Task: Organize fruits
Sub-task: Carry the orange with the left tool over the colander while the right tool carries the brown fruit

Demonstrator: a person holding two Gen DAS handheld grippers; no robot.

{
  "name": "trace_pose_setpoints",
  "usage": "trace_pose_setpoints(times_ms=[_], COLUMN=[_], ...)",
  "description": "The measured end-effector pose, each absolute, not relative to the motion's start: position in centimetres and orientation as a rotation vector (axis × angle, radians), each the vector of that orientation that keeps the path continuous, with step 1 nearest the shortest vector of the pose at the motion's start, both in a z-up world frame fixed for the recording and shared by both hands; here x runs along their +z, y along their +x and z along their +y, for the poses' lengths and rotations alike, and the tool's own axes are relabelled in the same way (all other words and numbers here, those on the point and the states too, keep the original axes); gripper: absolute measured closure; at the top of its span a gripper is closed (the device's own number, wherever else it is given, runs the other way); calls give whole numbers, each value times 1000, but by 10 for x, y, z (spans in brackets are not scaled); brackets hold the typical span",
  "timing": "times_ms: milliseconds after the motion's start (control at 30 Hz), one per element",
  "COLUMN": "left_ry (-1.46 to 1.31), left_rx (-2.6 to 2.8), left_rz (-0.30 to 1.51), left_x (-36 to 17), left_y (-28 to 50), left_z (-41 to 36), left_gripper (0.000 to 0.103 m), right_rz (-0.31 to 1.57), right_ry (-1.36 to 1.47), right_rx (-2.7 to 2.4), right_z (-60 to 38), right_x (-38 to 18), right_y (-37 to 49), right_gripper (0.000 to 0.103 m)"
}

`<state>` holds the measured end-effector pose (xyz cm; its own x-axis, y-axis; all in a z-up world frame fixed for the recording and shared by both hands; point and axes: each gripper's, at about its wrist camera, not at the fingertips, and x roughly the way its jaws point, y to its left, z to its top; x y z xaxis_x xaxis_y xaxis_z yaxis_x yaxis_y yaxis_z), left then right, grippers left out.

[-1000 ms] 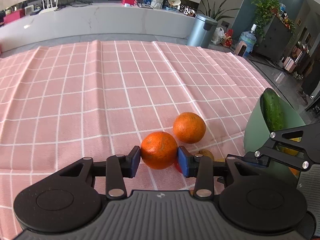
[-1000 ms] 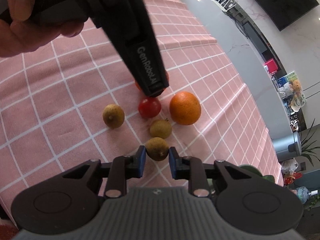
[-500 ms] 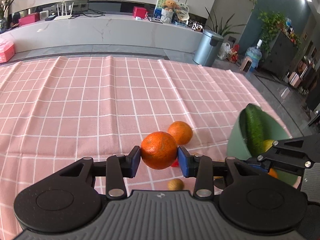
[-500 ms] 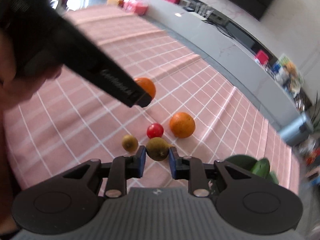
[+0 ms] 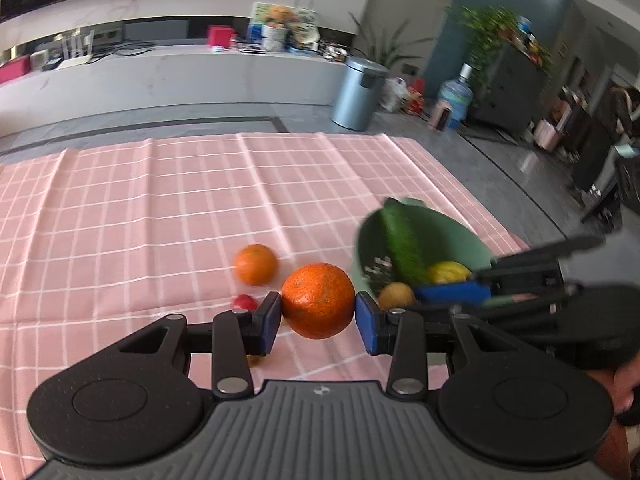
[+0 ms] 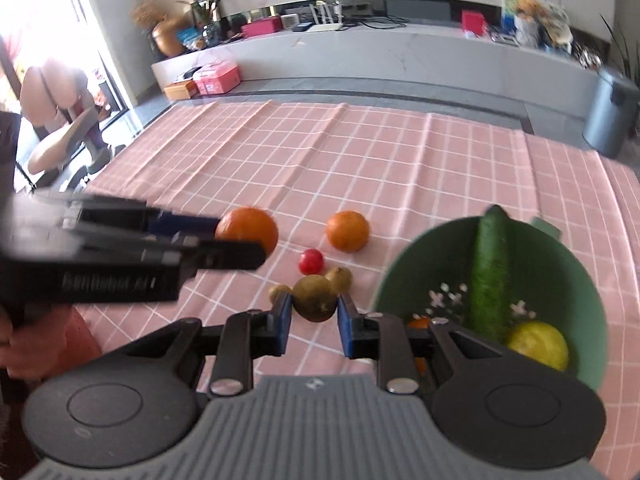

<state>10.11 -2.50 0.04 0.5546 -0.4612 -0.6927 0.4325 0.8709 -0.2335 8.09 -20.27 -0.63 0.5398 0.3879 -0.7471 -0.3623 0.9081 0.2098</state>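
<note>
My left gripper (image 5: 318,315) is shut on an orange (image 5: 318,300) and holds it above the pink checked cloth, left of the green bowl (image 5: 476,246). My right gripper (image 6: 313,316) is shut on a small brown longan (image 6: 314,297), held above the cloth just left of the bowl (image 6: 404,276). The bowl holds a cucumber (image 6: 489,268), a yellow lemon (image 6: 538,345) and an orange piece (image 6: 419,323). On the cloth lie a second orange (image 6: 347,231), a red cherry tomato (image 6: 311,261) and two more longans (image 6: 341,277).
The left gripper and held orange (image 6: 248,229) show at the left of the right wrist view. The right gripper (image 5: 520,280) shows over the bowl in the left wrist view. The table's right edge (image 5: 516,236) is just beyond the bowl. A bin (image 5: 358,94) stands on the floor.
Both grippers have lifted their fruit off the cloth and swung toward the green bowl. The bowl now shows closer and more fully in both views.
</note>
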Motion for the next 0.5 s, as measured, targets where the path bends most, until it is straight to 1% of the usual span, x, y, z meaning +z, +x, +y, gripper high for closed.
trace_pose_setpoints(times_ms=[267,500], left_ry=[-4,26], left_rx=[-610,-672], left_rz=[861,903], left_x=[1,-10], left_y=[101,112], left_z=[-65,-101], left_gripper=[58,58], right_rz=[951,1005], right_ry=[-35,-56], right_rx=[413,370], right_z=[-242,-279], right_x=[2,-11], right_y=[84,91], right_gripper=[83,83])
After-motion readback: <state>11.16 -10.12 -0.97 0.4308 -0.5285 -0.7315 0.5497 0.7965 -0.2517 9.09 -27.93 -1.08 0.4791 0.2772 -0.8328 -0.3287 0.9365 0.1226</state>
